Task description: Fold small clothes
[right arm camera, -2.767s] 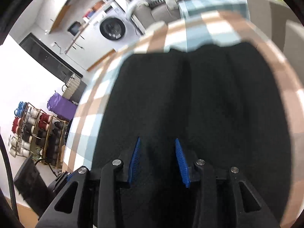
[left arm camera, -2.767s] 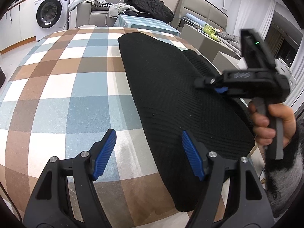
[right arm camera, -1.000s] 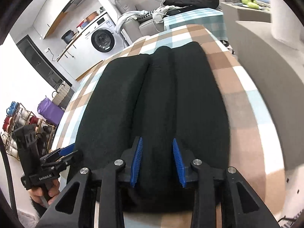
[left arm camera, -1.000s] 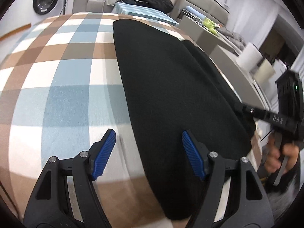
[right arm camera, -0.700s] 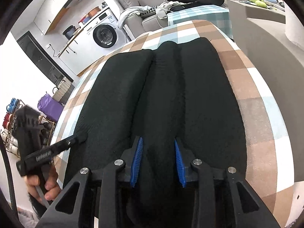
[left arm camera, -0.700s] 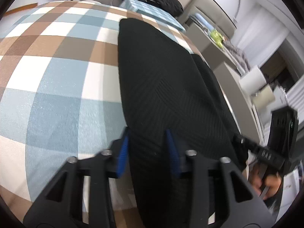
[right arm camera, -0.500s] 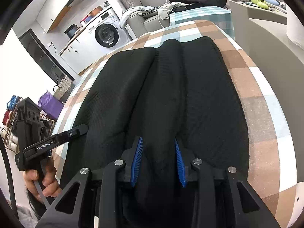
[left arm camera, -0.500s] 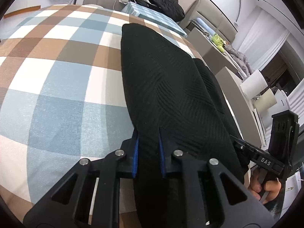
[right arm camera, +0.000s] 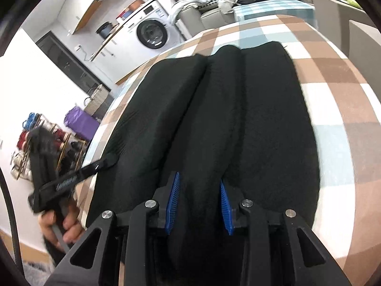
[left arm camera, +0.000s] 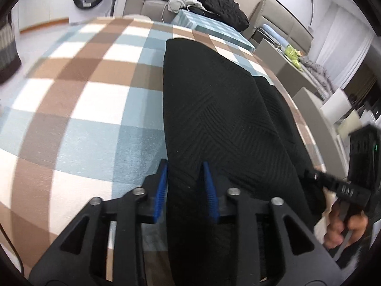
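A black knit garment (left arm camera: 214,109) lies lengthwise on the checked tablecloth (left arm camera: 90,100), folded into long panels (right arm camera: 214,109). My left gripper (left arm camera: 185,188) is shut on the garment's near left edge, cloth bunched between the blue pads. My right gripper (right arm camera: 198,202) is shut on a ridge of the garment's near end. Each gripper shows in the other's view: the right one at the garment's right corner (left arm camera: 333,186), the left one at its left corner (right arm camera: 71,178).
A washing machine (right arm camera: 152,33) stands beyond the table. A sofa with a heap of clothes (left arm camera: 214,2) is behind it. A grey cabinet (left arm camera: 309,95) runs along the table's right side. A shoe rack (right arm camera: 35,140) and a purple bag (right arm camera: 81,124) sit on the floor.
My left gripper moved onto the garment's left edge and closed on it, having been wide open a second ago. My right gripper stays shut on the near end.
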